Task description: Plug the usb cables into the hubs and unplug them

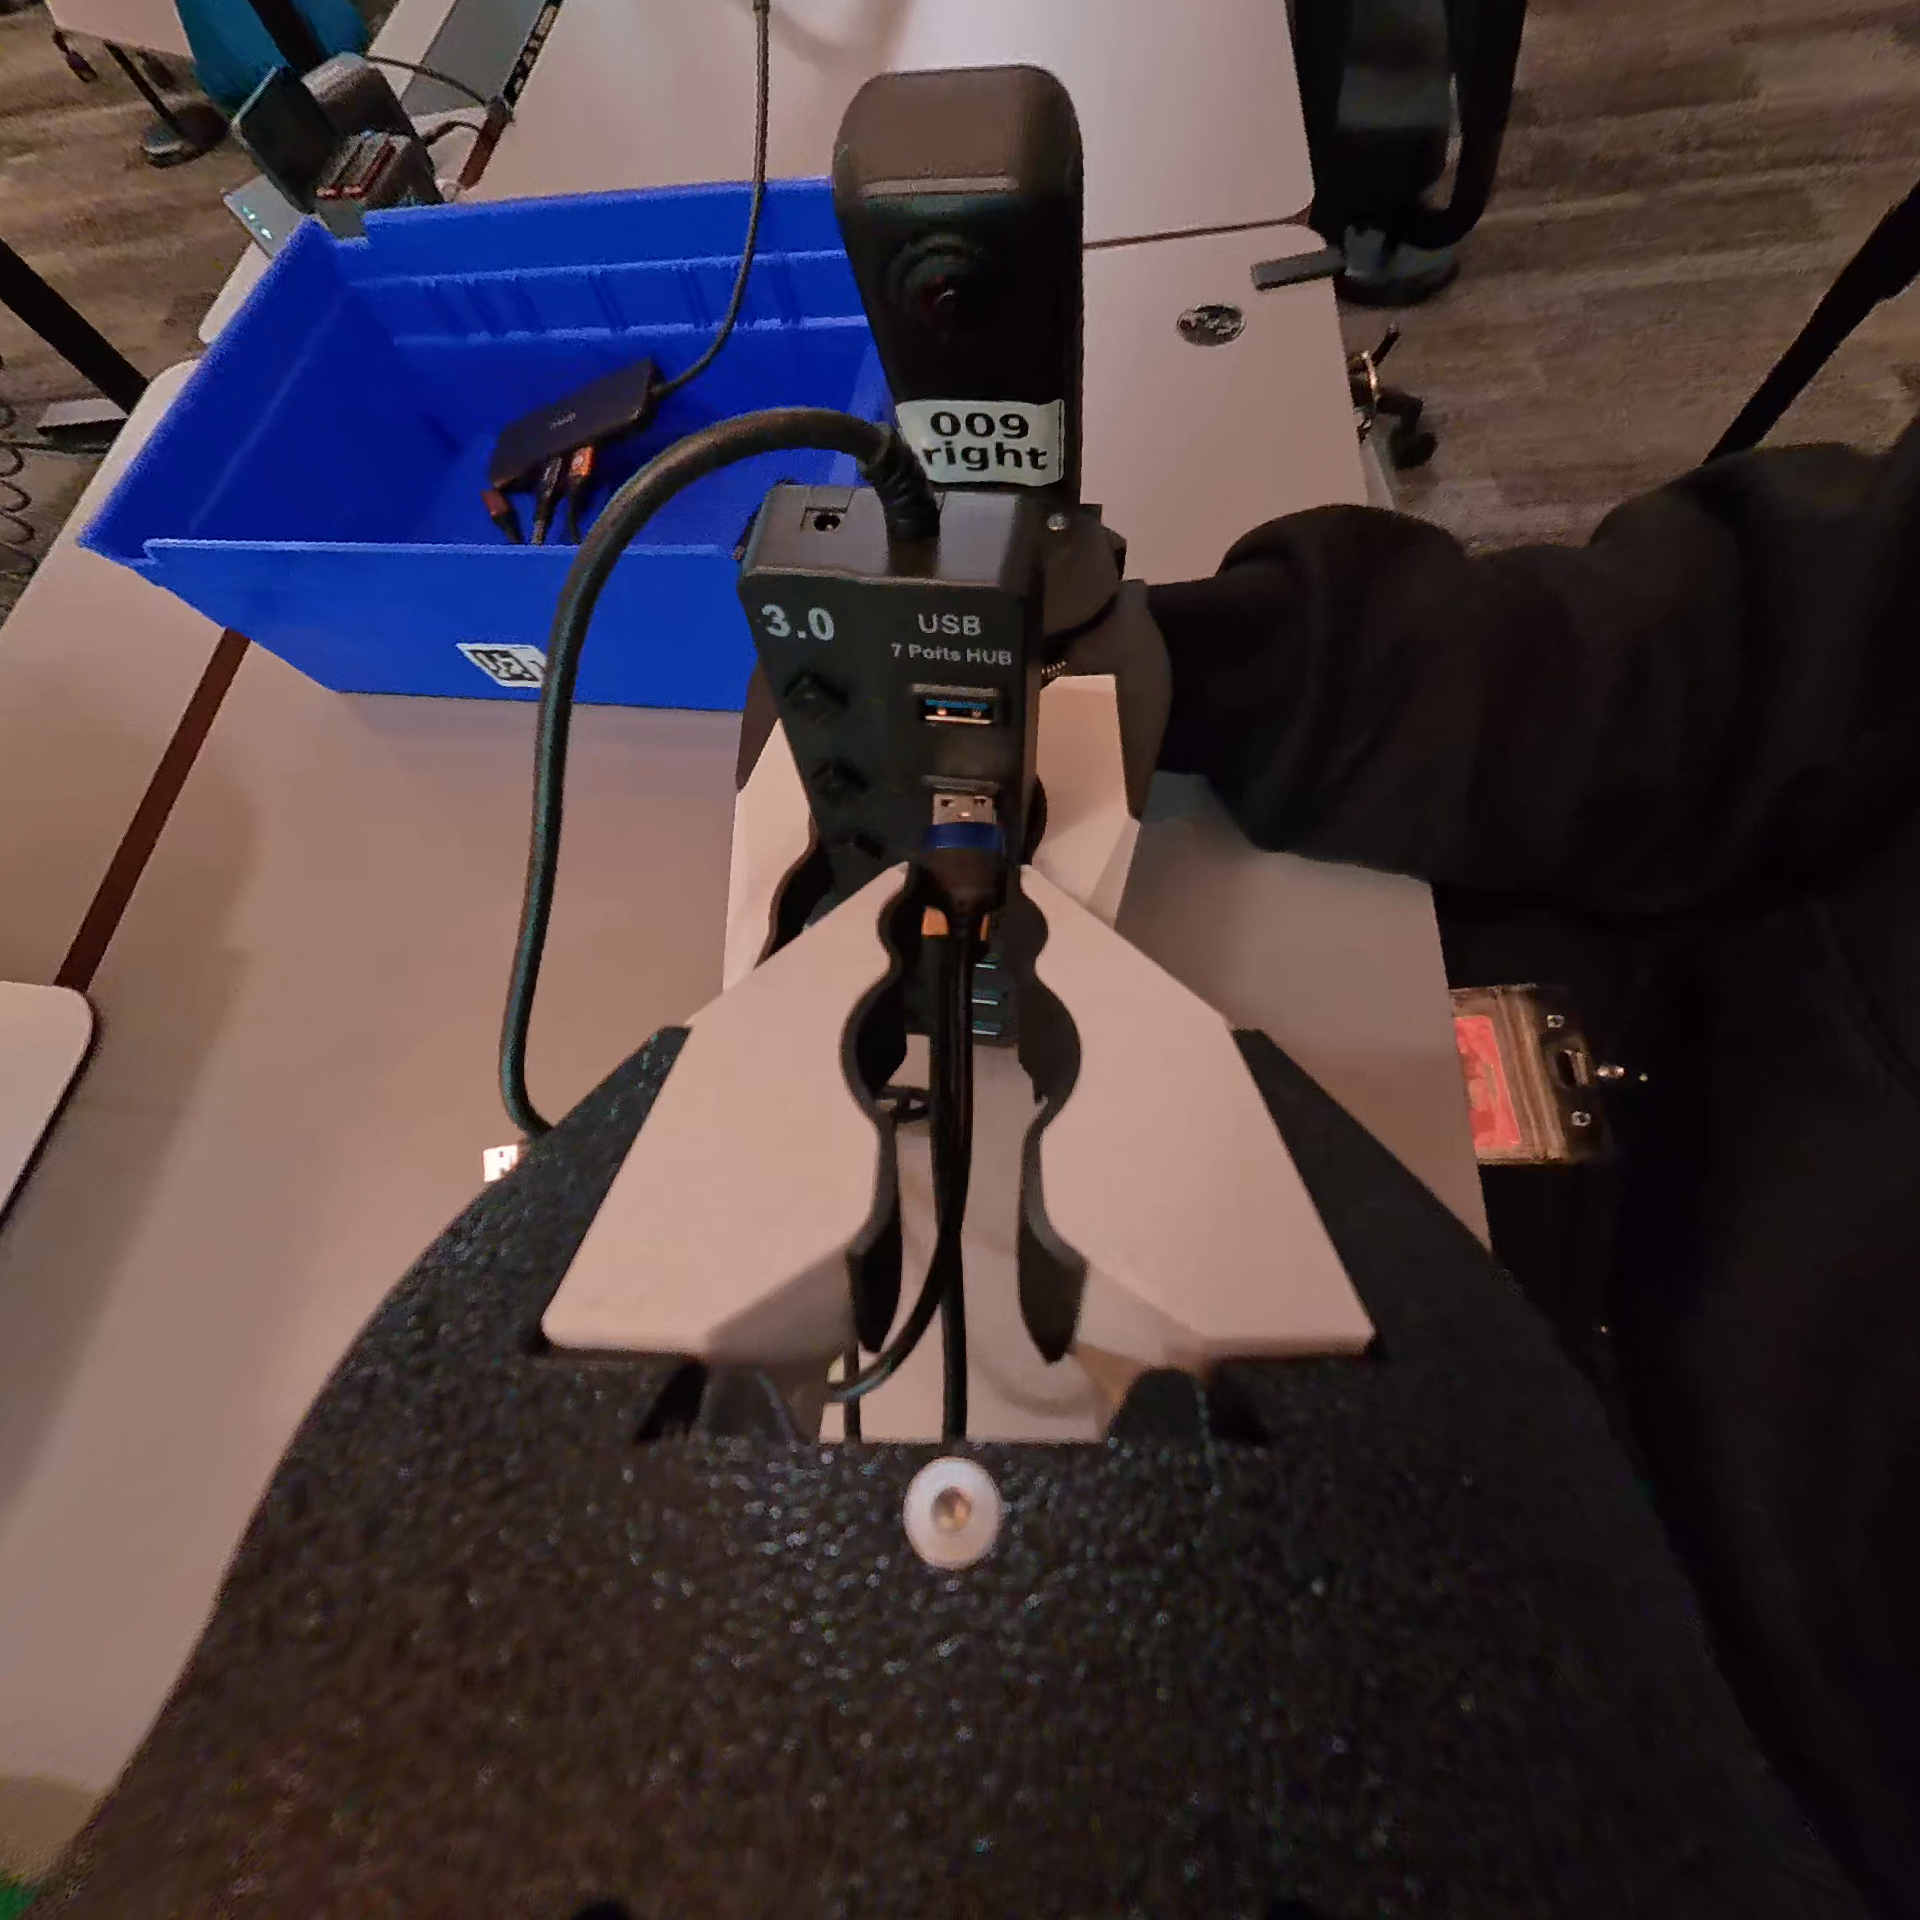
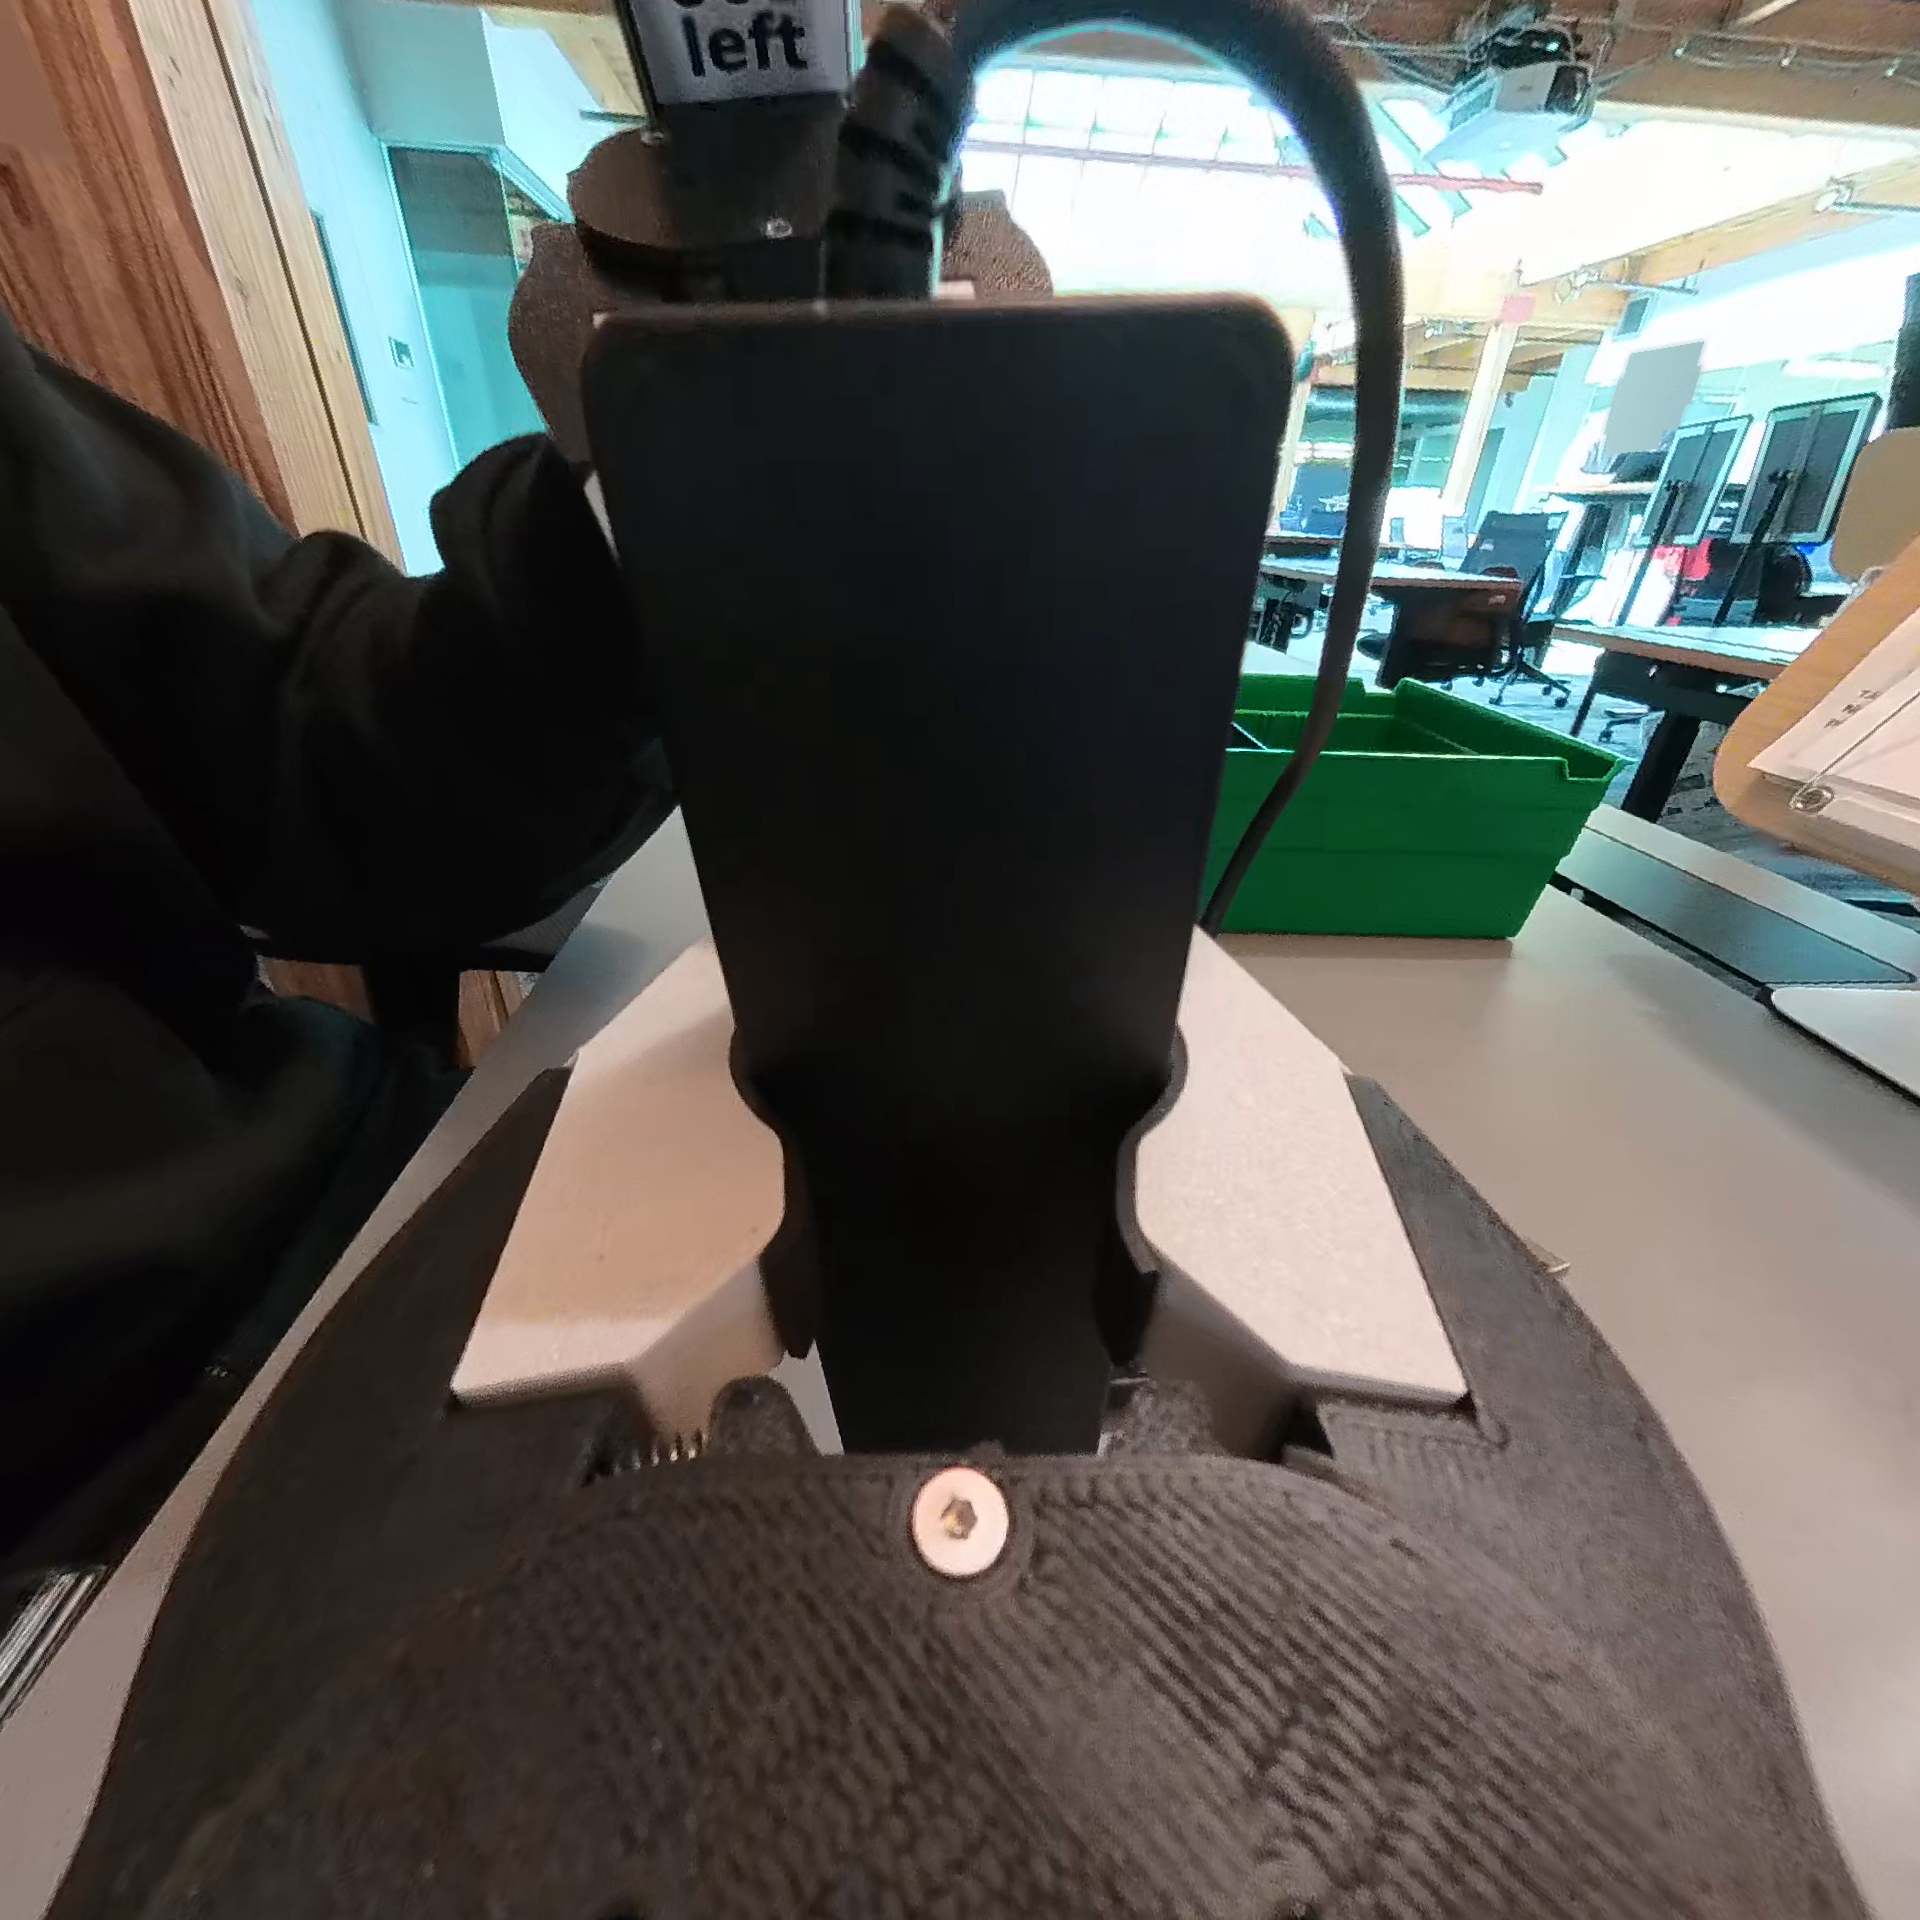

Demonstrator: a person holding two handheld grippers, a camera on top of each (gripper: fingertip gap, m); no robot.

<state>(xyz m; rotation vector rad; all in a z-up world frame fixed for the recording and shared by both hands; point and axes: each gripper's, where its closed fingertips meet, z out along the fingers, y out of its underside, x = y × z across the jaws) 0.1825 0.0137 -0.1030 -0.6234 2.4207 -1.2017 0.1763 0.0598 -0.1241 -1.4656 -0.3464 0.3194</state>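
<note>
A: Where do we stand?

B: Our left claw [image 1: 961, 914] is clenched on the plug [image 1: 961, 842], with its thin cable running back between the fingers [image 1: 810, 1091]. The metal tip sits right at the mouth of the second port on the hub [image 1: 894, 717]; much of the tongue is still bare, so we judge it is not seated. Whether we are on the way in or out, we cannot tell.

A: And the hub itself?

B: Our right claw [image 2: 961, 1195] grips it by its lower end and holds it upright in the air, above the bench [image 1: 312, 935]. In the right wrist view we see only its plain black back [image 2: 935, 675]. Its thick lead [image 1: 540, 810] loops out from the top and hangs down on the side of the blue bin [image 1: 312, 613], which stands at the far edge with another hub [image 1: 566, 421] inside.

A: So how do we do this well?

B: We keep the plug square to the port and move it straight along the port's axis, no rocking. The right claw must brace against the push or pull, since the hub is held only at one end and could pivot. We should hold the plug by its body, not the cable, and watch that the thick lead does not drag the hub sideways.

A: And the green bin [image 2: 1455, 831]?

B: It stands farther along the bench, well apart from both claws.
</note>
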